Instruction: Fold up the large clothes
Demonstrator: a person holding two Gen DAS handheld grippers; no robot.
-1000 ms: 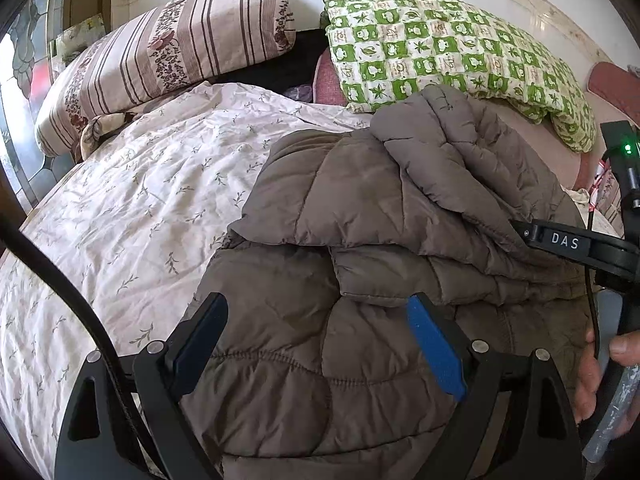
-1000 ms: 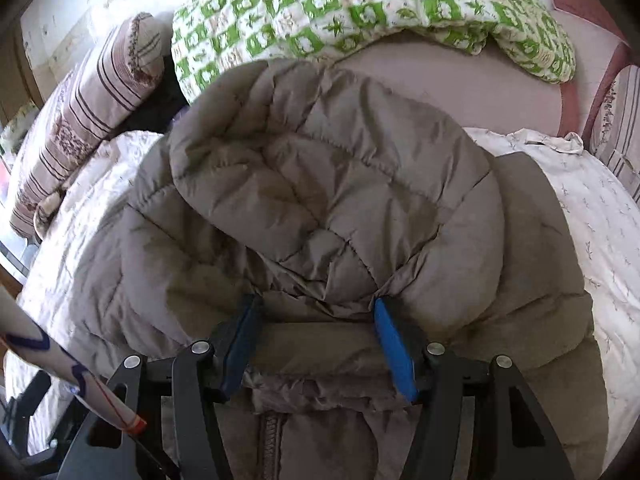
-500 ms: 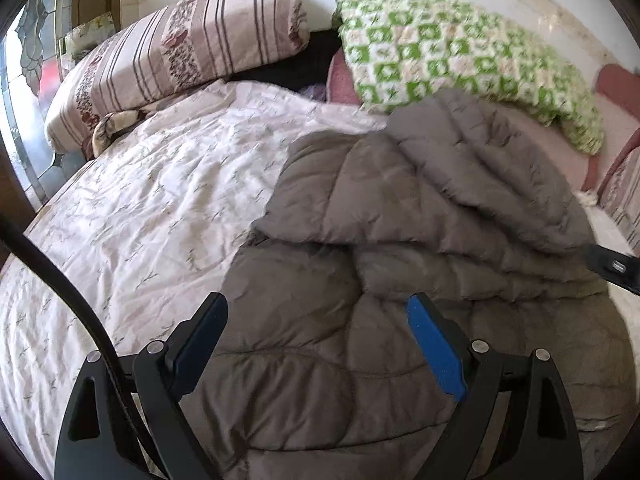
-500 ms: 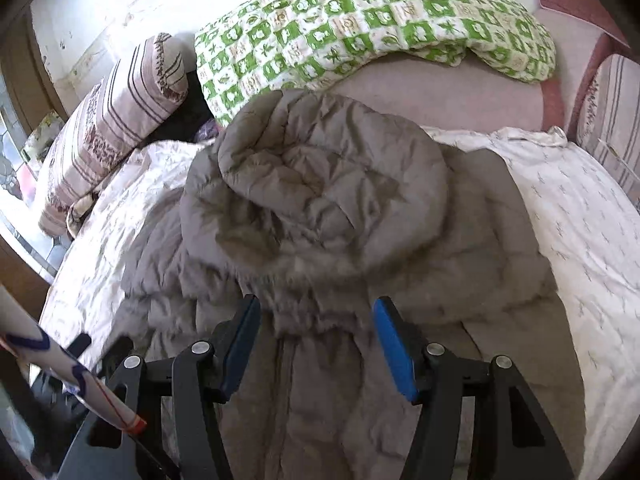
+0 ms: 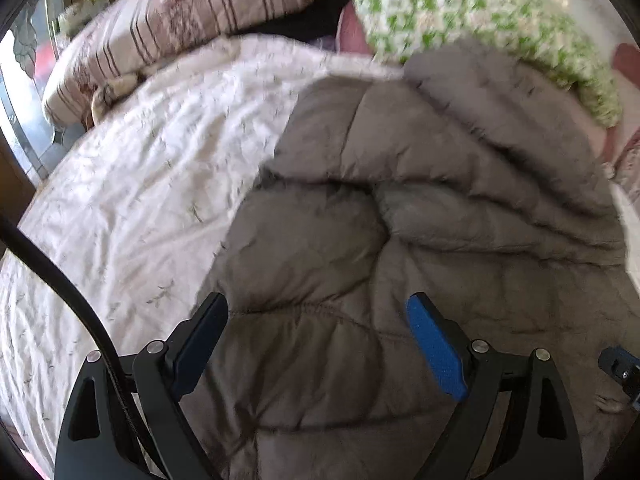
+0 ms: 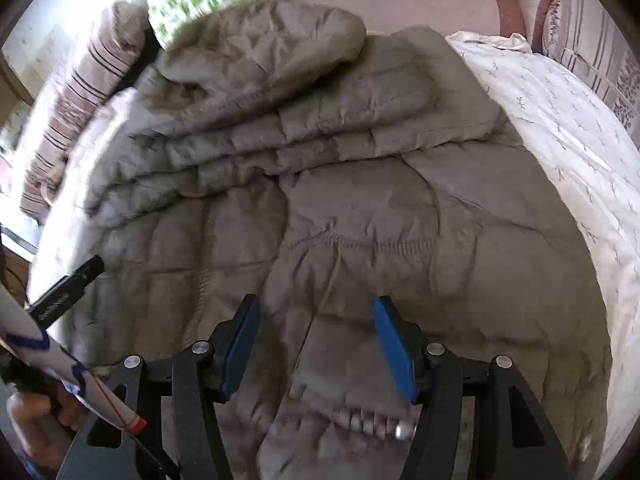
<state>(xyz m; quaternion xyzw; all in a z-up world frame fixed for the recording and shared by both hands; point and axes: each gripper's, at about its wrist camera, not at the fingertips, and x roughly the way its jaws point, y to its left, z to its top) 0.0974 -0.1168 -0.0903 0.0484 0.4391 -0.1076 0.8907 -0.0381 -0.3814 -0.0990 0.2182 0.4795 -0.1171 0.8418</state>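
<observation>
While the brown quilted jacket is lying spread across the floral bedsheet, its hood is resting at the far end near the green checked pillow. The left gripper is hovering over the jacket's left part with jaws wide apart, gripping nothing. The right gripper is hanging half open above the near zipper edge, also empty.

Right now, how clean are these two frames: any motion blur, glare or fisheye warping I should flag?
Left wrist view: far pillows smeared, the green checked pillow worst; jacket edges soft; dark fisheye corners. Right wrist view: blur toward the upper left, the striped pillow streaked; jacket seams near the right hand-held gripper sharp; sheet bright at right, bed edge strongly curved.
</observation>
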